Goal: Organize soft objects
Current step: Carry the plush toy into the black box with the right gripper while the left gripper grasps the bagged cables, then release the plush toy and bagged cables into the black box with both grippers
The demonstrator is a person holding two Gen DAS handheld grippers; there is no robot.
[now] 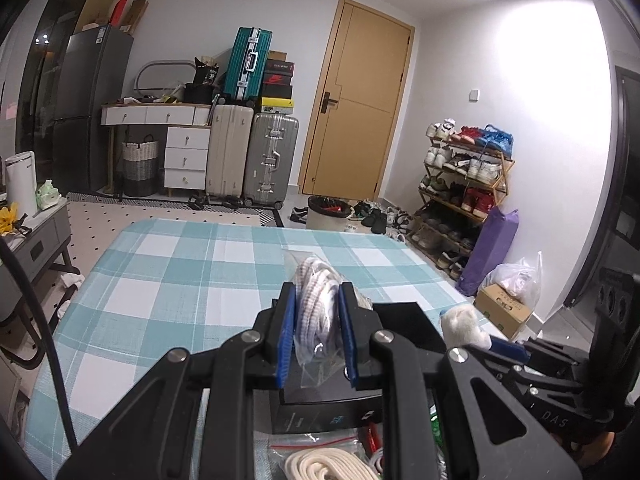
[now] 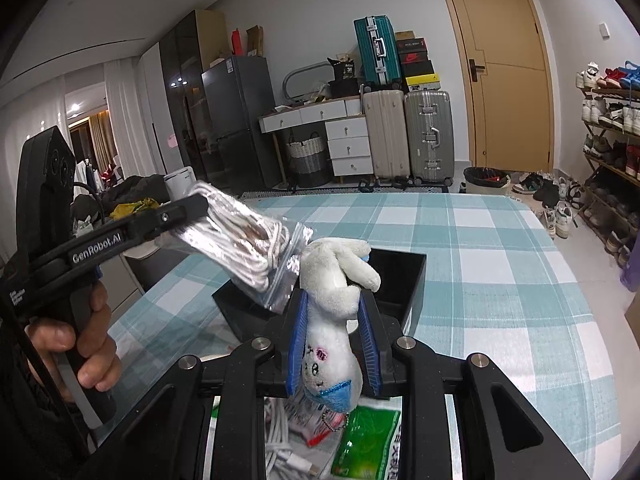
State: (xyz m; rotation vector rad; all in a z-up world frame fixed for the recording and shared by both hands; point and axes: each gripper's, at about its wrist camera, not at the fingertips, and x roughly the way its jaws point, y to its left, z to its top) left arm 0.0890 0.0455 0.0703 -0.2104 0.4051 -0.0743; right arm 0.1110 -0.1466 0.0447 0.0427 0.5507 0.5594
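Note:
My left gripper [image 1: 318, 300] is shut on a clear zip bag of white cords [image 1: 320, 304], held above the open black box [image 1: 404, 316] on the checked tablecloth [image 1: 160, 280]. My right gripper [image 2: 334, 308] is shut on a white plush toy [image 2: 336, 280] with a blue patch and a bead chain, over the same black box [image 2: 400, 276]. In the right wrist view the bag of cords [image 2: 240, 240] hangs from the left gripper [image 2: 198, 200], just left of the toy. From the left wrist camera, the plush toy [image 1: 464, 326] shows at the right.
Near the table's front lie a bag of cream laces [image 1: 324, 466], a green packet [image 2: 368, 436] and a white cable [image 2: 280, 452]. A hand [image 2: 92, 344] holds the left gripper's handle. Suitcases [image 1: 248, 156], a bin [image 1: 324, 214] and a shoe rack [image 1: 464, 192] stand beyond the table.

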